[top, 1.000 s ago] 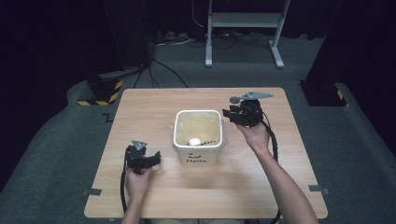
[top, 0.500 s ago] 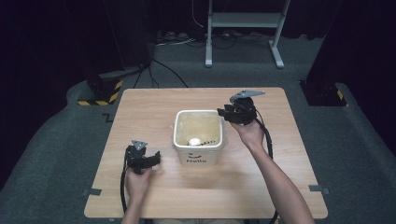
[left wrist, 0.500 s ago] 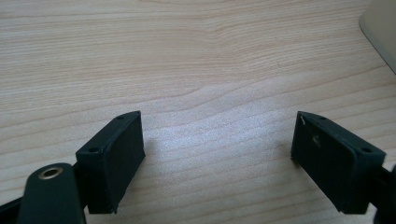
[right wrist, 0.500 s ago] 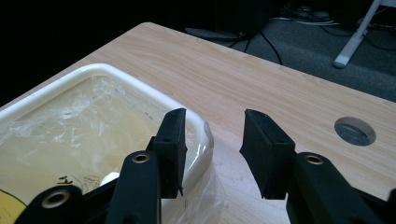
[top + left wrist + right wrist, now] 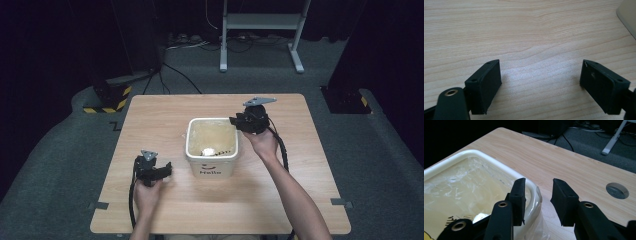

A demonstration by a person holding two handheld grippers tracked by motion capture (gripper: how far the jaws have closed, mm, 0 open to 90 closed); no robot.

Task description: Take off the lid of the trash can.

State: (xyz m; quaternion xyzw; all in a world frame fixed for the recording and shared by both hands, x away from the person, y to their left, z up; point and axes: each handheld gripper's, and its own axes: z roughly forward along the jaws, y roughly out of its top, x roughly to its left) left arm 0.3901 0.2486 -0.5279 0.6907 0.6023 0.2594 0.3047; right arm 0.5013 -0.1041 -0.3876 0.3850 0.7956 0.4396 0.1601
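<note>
A cream, square plastic bin (image 5: pixel 212 150), lined with crinkled clear film (image 5: pixel 461 187), is sitting mid-table. The right gripper (image 5: pixel 537 200) is straddling the bin's rounded far-right corner, its black jaws having just been narrowing with rim and film between them, pads not pressing. Left of the bin, the left gripper (image 5: pixel 541 80) is resting wide open over bare woodgrain table (image 5: pixel 165 115).
</note>
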